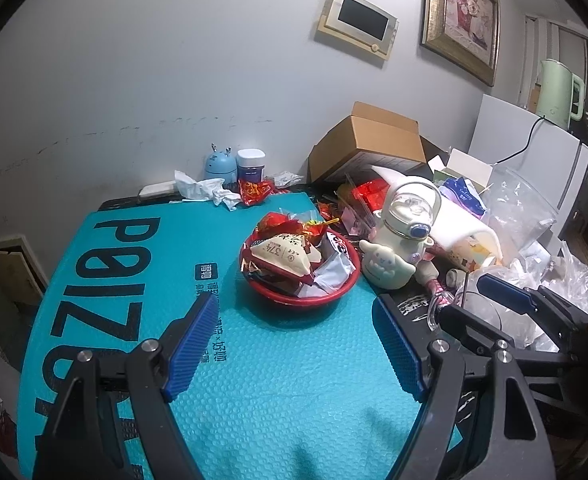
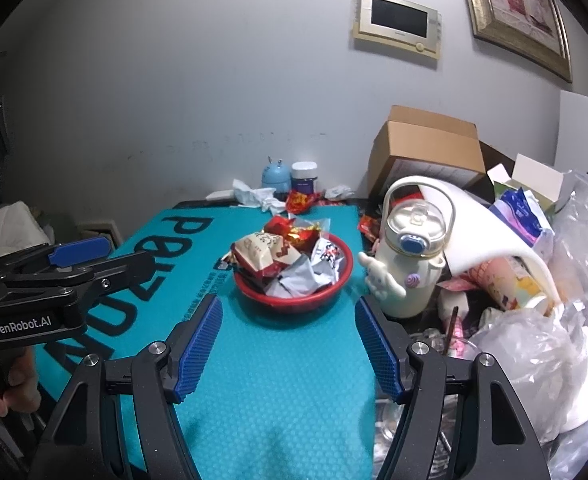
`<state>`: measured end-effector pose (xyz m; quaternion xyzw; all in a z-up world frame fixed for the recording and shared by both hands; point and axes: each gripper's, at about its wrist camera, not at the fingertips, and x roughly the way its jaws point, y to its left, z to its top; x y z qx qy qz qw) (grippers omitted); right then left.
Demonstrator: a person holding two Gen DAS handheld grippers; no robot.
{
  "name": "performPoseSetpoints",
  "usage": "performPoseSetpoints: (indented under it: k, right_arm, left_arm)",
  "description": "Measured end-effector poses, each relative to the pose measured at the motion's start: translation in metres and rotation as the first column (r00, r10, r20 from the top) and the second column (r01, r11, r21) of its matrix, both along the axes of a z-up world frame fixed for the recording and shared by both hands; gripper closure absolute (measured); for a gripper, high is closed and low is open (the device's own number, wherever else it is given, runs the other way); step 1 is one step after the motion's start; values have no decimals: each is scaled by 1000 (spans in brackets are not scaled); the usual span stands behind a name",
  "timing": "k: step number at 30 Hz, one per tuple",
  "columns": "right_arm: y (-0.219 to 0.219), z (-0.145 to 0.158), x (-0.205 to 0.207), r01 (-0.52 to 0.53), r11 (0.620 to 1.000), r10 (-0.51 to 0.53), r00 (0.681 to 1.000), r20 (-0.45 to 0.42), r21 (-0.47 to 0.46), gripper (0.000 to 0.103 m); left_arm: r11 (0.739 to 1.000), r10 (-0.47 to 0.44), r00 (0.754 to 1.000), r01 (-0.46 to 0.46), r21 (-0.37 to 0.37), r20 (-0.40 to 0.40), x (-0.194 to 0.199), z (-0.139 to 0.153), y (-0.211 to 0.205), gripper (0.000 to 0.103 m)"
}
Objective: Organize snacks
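Observation:
A red basket (image 1: pixel 346 285) (image 2: pixel 343 276) sits on the teal mat (image 1: pixel 278 380) (image 2: pixel 278 368), heaped with snack packets. A beige and red packet (image 1: pixel 284 258) (image 2: pixel 256 256) lies on top, with red-wrapped candies (image 1: pixel 276 222) (image 2: pixel 290 229) behind it. More red wrappers (image 1: pixel 254 191) (image 2: pixel 300 201) lie loose at the mat's far edge. My left gripper (image 1: pixel 294 303) (image 2: pixel 106 260) is open and empty, just short of the basket. My right gripper (image 2: pixel 287 302) (image 1: pixel 482 304) is likewise open and empty, beside the left one and facing the basket.
A cream cartoon bottle (image 1: pixel 398 248) (image 2: pixel 410 264) stands right of the basket. Behind it are a cardboard box (image 1: pixel 370 140) (image 2: pixel 426 148), plastic bags (image 2: pixel 534 352) and clutter. A blue figurine (image 1: pixel 219 165), a jar (image 1: pixel 251 164) and crumpled tissue (image 1: pixel 198 190) sit by the wall.

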<state>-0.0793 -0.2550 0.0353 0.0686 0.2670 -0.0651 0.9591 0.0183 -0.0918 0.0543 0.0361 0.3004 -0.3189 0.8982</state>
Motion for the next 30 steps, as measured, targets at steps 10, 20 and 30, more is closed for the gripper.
performPoseSetpoints:
  k: [10,20,30]
  right_arm:
    - [-5,-3,6,-6,1000,6,1000,-9,12,34]
    - [-11,-7,11,1,1000,0,1000,-17,20,34]
    - [-14,-10,14,21,1000,-20,999,-30,21,34]
  left_arm:
    - [1000,22,1000,-22,17,1,4,-1,-3,24]
    - [1000,20,1000,-20,22,-4,8,-3,-6,24]
    - [999,19,1000,-19,35,-15,9,-7,-9,24]
